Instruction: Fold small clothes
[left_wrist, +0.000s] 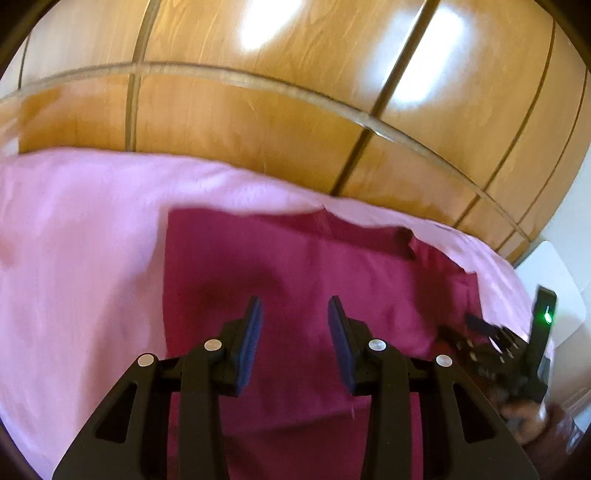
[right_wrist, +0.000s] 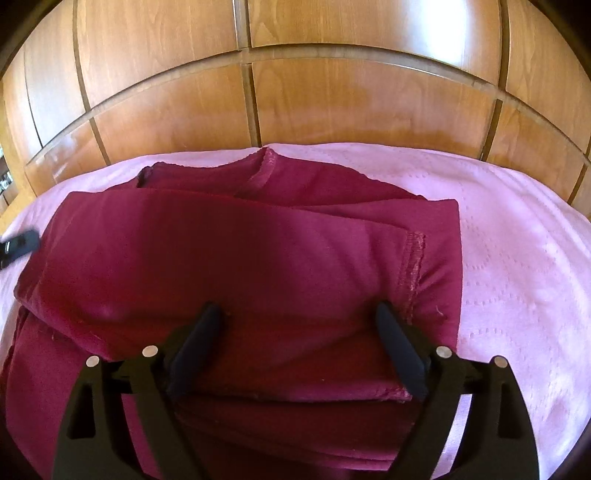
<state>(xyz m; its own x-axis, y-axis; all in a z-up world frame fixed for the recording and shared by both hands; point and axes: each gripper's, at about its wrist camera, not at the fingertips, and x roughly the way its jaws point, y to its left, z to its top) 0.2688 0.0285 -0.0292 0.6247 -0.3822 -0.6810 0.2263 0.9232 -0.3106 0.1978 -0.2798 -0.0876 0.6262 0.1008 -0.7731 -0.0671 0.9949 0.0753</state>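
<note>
Folding looks midway: maroon garment (right_wrist: 236, 258) lies doubled on the pink bedspread (right_wrist: 517, 258). Right gripper (right_wrist: 299, 325) gapes wide above it, left gripper (left_wrist: 295, 317) partly open, both empty. Next comes gripping an edge for another fold.

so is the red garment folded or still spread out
Folded: the red garment lies in stacked layers on the pink sheet, a hemmed edge doubled over the top. Neither gripper holds it.
</note>
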